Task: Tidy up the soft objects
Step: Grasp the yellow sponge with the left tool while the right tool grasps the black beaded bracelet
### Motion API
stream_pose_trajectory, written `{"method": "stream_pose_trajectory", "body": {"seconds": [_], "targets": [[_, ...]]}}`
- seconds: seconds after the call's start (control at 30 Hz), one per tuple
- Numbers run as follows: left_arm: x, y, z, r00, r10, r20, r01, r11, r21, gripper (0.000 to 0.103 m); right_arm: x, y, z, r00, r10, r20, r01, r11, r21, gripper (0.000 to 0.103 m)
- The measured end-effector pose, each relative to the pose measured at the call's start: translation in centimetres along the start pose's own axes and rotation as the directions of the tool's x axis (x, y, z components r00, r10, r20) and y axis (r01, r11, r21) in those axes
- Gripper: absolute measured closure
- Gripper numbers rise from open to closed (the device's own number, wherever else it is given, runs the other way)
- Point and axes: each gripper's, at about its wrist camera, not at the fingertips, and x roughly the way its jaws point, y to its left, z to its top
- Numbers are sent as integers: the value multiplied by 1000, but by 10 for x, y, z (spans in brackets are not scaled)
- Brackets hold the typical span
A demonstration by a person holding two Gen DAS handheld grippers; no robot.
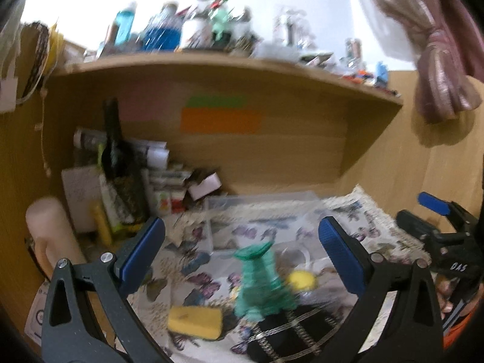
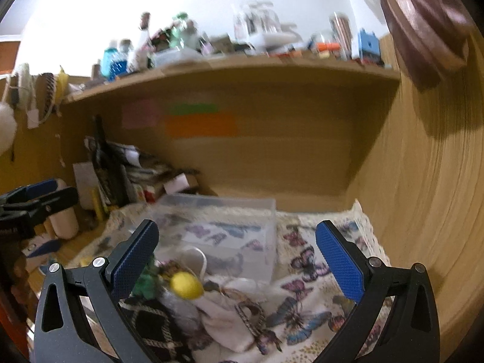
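A green knitted piece (image 1: 261,284) stands on the butterfly cloth (image 1: 193,260), with a yellow sponge (image 1: 195,322) left of it, a yellow ball (image 1: 301,279) to the right and a black checked fabric (image 1: 287,332) in front. My left gripper (image 1: 242,254) is open above them, empty. In the right wrist view the yellow ball (image 2: 185,284) lies on a pile with the green piece (image 2: 148,282), a white soft cloth (image 2: 230,311) and the black checked fabric (image 2: 151,323). My right gripper (image 2: 237,257) is open and empty above the pile's right side.
A clear plastic box (image 2: 224,220) sits on the cloth behind the pile. Books, a dark bottle (image 1: 116,151) and a cream cylinder (image 1: 50,233) crowd the left corner. A wooden shelf (image 1: 211,66) with bottles overhangs. A wooden wall (image 2: 423,211) is on the right.
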Motion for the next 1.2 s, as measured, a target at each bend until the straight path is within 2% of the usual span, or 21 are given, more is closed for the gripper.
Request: {"method": "stream_pose_trajectory", "body": {"seconds": [0.13,0.23,0.43,0.5,0.7,0.73,0.77,0.8,0.83,0.9,0.97,1.03,1.2], "targets": [[16,17,-16,996,40,-80,-41,999,-16,0,11,-11,-13,998,-12,-65,12,1000,13,0],[33,29,-36,983,69,-171,-73,997,-15,0,22,-19,-23,991,-12,-131,15,1000,23,5],[56,46,-72,945,97,-311,-107,994,-16,0,41,-29,-52,964,15,-266,3,998,66,27],[60,49,-80,934,101,-342,-114,993,-20,0,46,-31,-60,953,22,-302,2,997,78,36],[76,60,-102,899,95,-427,-134,989,-63,0,64,-34,-73,924,54,-377,-15,994,105,56],[78,61,-104,895,94,-436,-137,988,-69,1,67,-34,-74,920,64,-386,-23,994,108,58],[80,63,-106,891,92,-444,-140,987,-76,7,69,-33,-75,917,73,-391,-32,994,108,63],[81,63,-108,889,91,-449,-143,986,-82,11,72,-32,-76,914,82,-398,-42,993,107,71],[82,65,-109,887,89,-454,-144,986,-88,20,73,-30,-76,911,88,-403,-50,993,104,75],[85,66,-111,881,81,-467,-140,986,-92,27,78,-28,-76,904,103,-415,-65,992,104,89],[89,67,-114,872,59,-486,-124,987,-102,34,78,-27,-77,904,102,-414,-63,992,108,92],[92,68,-116,868,45,-494,-118,986,-117,35,75,-28,-75,915,87,-394,-50,993,104,94],[84,69,-111,880,45,-473,-116,985,-124,37,60,-33,-62,939,67,-337,-36,995,97,95]]}}
